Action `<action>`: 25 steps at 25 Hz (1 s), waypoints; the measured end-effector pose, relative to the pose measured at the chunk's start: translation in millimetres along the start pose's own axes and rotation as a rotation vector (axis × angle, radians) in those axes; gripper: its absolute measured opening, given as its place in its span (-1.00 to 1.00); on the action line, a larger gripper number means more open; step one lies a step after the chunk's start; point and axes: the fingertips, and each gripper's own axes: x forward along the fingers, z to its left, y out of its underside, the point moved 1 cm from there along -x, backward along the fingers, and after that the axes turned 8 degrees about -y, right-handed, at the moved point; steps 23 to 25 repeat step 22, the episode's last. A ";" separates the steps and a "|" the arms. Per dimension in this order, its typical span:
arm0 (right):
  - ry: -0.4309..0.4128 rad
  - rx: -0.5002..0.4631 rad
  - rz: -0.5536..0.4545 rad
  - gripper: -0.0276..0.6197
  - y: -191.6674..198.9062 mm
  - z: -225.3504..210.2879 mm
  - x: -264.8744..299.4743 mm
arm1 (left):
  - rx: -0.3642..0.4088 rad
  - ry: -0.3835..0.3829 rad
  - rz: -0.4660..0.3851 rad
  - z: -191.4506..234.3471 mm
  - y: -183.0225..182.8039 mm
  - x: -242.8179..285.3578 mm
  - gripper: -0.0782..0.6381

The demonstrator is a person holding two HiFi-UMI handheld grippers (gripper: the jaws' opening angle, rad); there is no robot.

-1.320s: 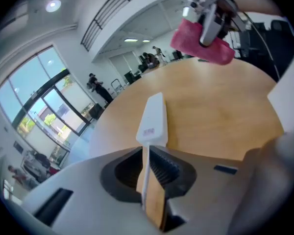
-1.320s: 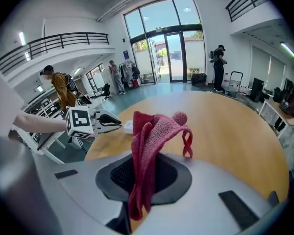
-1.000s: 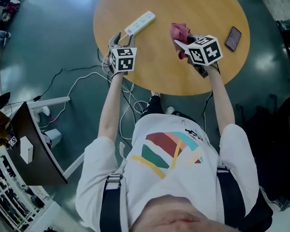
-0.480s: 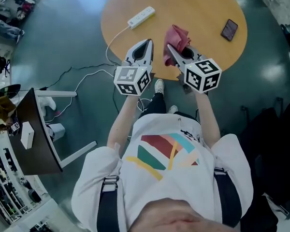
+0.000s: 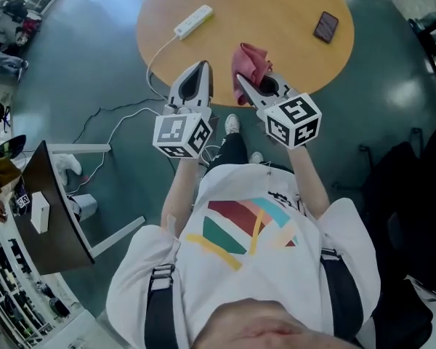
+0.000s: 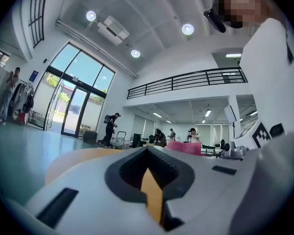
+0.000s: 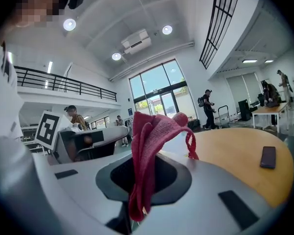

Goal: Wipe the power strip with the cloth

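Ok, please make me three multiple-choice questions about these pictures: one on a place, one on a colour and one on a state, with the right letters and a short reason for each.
1. Where is the power strip?
A. On the floor.
B. On the table, at its left side in the head view.
C. Under the cloth.

2. What colour is the cloth?
A. Pinkish red.
B. Blue.
C. White.

3. How are the fingers of the left gripper?
A. Wide apart.
B. Closed on a pen.
C. Closed, with nothing between them.

Right letters:
1 B: the strip lies on the wood, apart from the phone at the right.
2 A: the cloth pinched in the right gripper is pinkish red.
3 C: the left gripper view shows the fingers meeting, with nothing held.
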 end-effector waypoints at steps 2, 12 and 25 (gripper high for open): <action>-0.002 -0.006 -0.011 -0.79 -2.0 1.5 -3.6 | -0.004 0.001 -0.010 -1.5 -2.8 -2.6 -0.67; 0.009 -0.004 0.019 -0.80 7.9 6.0 -13.7 | -0.022 -0.019 0.006 7.8 1.3 -7.9 -0.67; 0.032 -0.023 0.003 -0.79 -4.8 -2.6 -19.3 | -0.028 0.001 -0.017 11.9 -7.4 -1.7 -0.67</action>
